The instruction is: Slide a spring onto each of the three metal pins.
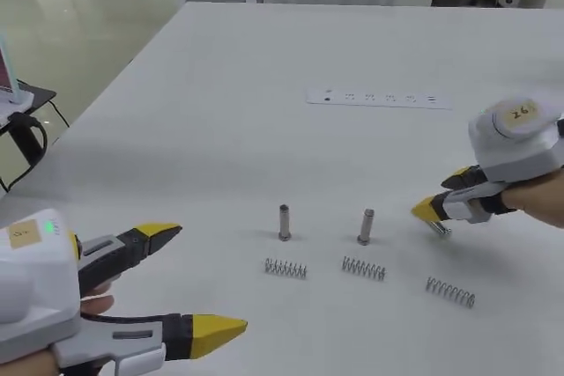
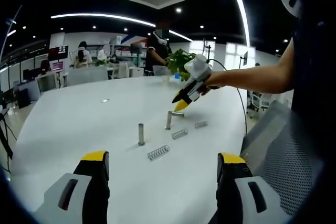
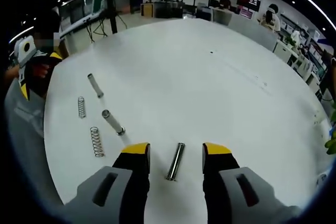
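My right gripper is open, jaws either side of the third pin, which lies flat on the table, long axis along my jaws. My left gripper is open, well apart at near left.

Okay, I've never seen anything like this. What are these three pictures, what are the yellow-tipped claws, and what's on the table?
No robot: a person holds a two-jaw gripper in each hand. The normal picture comes from a camera on their headset; the two round ones come from cameras riding on each gripper. On the white table are two upright pins, one lying pin, three springs, and a power strip further back. The left gripper is open, holding nothing. The right gripper is open, jaws either side of the lying pin.
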`<state>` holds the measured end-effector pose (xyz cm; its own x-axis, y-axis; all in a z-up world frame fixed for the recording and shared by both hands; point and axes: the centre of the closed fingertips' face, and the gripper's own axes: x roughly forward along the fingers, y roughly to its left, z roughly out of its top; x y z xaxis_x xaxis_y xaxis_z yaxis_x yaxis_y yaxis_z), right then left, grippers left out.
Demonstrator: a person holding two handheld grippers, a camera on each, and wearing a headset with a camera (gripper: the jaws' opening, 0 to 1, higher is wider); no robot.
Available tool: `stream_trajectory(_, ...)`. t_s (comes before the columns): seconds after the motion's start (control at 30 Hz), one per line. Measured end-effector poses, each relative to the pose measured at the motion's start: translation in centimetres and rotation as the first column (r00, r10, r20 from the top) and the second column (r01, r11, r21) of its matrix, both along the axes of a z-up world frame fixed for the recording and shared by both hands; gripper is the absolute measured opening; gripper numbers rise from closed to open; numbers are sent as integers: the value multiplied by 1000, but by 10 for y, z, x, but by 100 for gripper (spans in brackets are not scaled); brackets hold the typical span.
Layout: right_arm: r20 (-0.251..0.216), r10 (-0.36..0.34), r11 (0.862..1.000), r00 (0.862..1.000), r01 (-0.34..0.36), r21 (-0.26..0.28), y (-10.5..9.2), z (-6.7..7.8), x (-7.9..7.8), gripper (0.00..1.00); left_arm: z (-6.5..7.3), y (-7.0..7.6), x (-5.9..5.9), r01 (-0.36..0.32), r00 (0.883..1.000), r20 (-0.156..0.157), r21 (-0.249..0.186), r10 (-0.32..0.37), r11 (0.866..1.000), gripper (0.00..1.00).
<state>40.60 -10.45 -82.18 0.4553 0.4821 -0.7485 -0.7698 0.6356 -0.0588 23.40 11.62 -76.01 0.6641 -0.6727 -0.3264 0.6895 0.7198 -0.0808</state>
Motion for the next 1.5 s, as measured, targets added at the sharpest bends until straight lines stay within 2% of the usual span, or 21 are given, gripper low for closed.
stream_trajectory(0.2,-24,-4,1000,1000,3,-21,2,-9,1,34,-1,0,0,2,1000,-1,0,-2,1000,81)
stream_trajectory(0.3,-29,-35,998,999,34,-52,-3,-14,5,31,-1,-1,0,5,1000,1,0,-5,1000,81)
stream_trajectory(0.4,-48,-47,998,998,45,-47,-3,-17,7,29,0,-2,1,5,1000,3,0,-5,1000,81)
stream_trajectory(0.57,-59,-37,998,998,33,-60,-1,-22,5,25,-1,-1,0,4,1000,0,0,-4,1000,80)
stream_trajectory(0.8,-78,-60,995,995,53,-84,-4,-30,6,21,-1,-3,1,6,1000,-2,-1,-6,1000,80)
stream_trajectory(1.17,-96,-76,995,993,68,-79,-3,-32,8,16,-1,-2,1,1,1000,-6,-6,-1,1000,79)
stream_trajectory(1.5,-128,-125,991,984,117,-67,-6,-33,13,10,-1,-3,1,-1,1000,-7,-15,1,1000,78)
